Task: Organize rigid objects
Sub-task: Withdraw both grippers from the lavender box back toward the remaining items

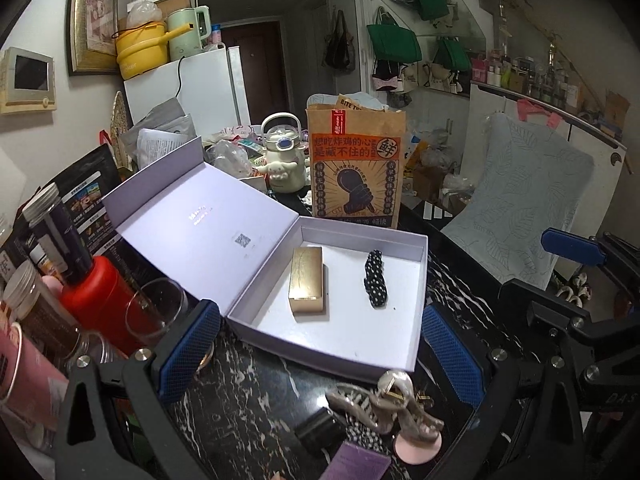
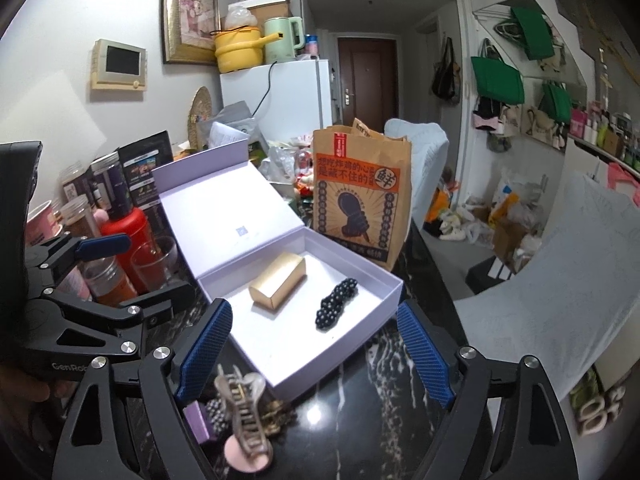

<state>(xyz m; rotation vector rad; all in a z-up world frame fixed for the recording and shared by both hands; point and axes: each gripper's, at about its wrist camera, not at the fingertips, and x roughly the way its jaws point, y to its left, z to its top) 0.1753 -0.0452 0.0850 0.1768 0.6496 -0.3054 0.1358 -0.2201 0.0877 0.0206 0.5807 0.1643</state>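
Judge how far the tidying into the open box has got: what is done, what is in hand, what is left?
Done: the gold box and black beaded clip lie in the lavender box. In hand: nothing; the left gripper and right gripper are open and empty. Left: the claw clips on the marble table.

The left tongs [image 1: 320, 350] pointed forward and downward, their blue ribbed pads [image 1: 188, 350] spread wide apart with nothing between them. Black linkage arms with silver bolts angled back from each pad toward the camera. The right tongs [image 2: 314, 354] took the same downward tilt, jaws parted and empty, blue pads [image 2: 426, 354] flared outward. In the right wrist view the left tongs [image 2: 132, 270] appeared at the left edge, jaws spread. In the left wrist view the right tongs [image 1: 560, 272] stood at the right edge, one blue pad raised.
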